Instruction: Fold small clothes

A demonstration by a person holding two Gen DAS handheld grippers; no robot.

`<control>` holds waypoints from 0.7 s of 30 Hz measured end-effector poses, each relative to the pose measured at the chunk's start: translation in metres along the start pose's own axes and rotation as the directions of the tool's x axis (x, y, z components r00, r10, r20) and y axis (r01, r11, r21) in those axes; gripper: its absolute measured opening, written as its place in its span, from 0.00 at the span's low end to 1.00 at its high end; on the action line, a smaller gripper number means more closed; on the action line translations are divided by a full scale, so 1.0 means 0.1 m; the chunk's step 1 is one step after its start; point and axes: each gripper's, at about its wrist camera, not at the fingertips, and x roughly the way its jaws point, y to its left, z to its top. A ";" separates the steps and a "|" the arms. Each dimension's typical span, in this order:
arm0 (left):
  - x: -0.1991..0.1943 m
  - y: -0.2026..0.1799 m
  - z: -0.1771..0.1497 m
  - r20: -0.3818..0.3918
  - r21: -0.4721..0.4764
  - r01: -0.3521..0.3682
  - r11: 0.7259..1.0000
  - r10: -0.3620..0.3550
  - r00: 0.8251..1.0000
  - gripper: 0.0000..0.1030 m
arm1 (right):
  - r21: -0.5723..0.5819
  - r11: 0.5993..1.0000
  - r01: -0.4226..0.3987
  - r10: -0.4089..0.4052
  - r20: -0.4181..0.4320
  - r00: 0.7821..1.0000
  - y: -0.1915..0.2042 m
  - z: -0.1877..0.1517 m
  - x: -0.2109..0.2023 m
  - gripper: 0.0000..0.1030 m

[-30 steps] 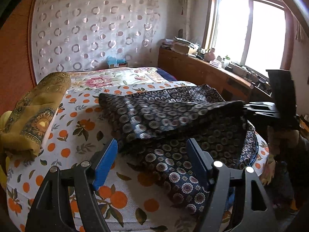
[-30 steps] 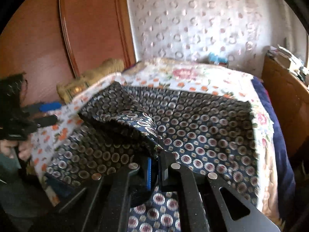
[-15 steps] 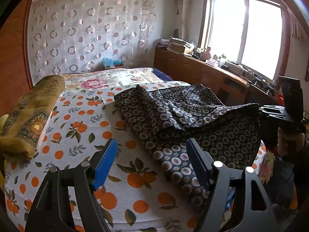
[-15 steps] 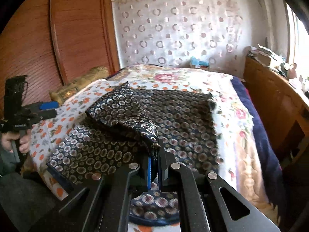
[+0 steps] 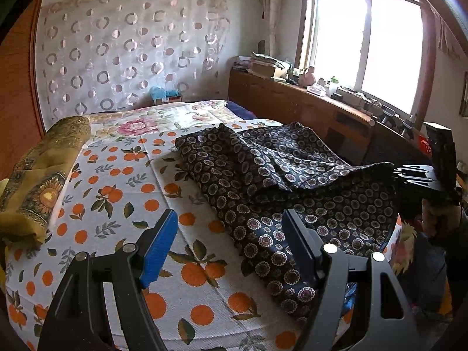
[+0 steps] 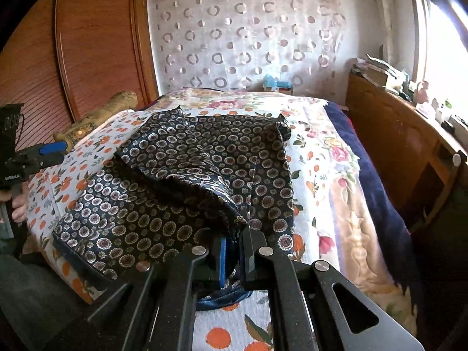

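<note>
From my left wrist view, the garment [image 5: 280,187] lies on the bed [image 5: 122,193], right of centre, reaching the near edge. My left gripper [image 5: 229,244] hangs over the bed's near edge, just left of the garment. A bolster [image 5: 44,172] lies along the bed's left side. The cabinet [image 5: 307,108] runs along the right, under the window [image 5: 365,44]. My right gripper [image 6: 234,259] sits at the garment's near corner, a fold raised from it. A box [image 6: 278,84] sits behind the bed.
</note>
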 end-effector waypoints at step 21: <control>0.08 -0.01 -0.08 -0.020 -0.003 -0.004 1.000 0.004 1.000 0.72 | -0.133 0.985 -0.108 0.111 0.015 0.994 0.59 0.43 0.16 0.48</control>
